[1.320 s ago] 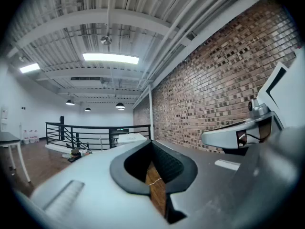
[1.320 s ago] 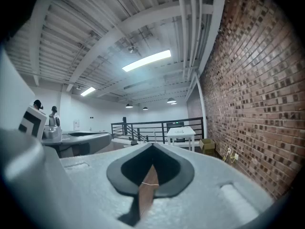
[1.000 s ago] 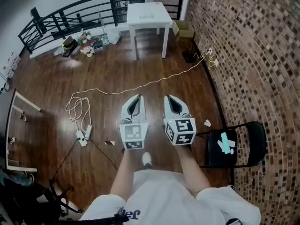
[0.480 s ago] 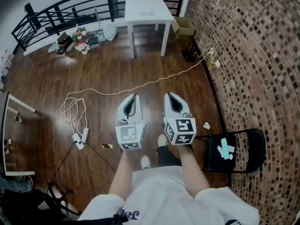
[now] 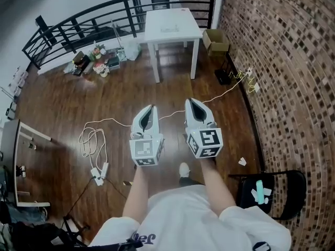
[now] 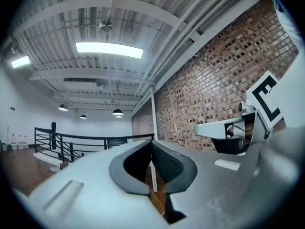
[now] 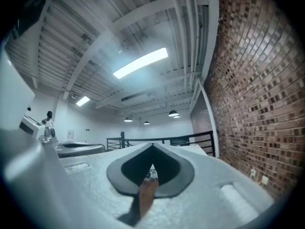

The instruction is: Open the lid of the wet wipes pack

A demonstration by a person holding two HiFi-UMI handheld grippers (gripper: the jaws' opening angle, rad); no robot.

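Dark wood floor (image 5: 63,103), brick wall (image 5: 293,61) on the right. Left gripper (image 5: 151,109) and right gripper (image 5: 191,102) are held level, side by side, over bare floor. Both claws are pinched together with nothing between them. I judge this a carrying posture, since nothing is within reach.

Wipes pack: probably the flat pale thing (image 5: 170,29) on the white table (image 5: 188,33), well ahead by the railing (image 5: 78,22), but too small to confirm. The chair (image 5: 248,184) at right holds a teal item (image 5: 259,191), unidentified. Lid step not yet begun.
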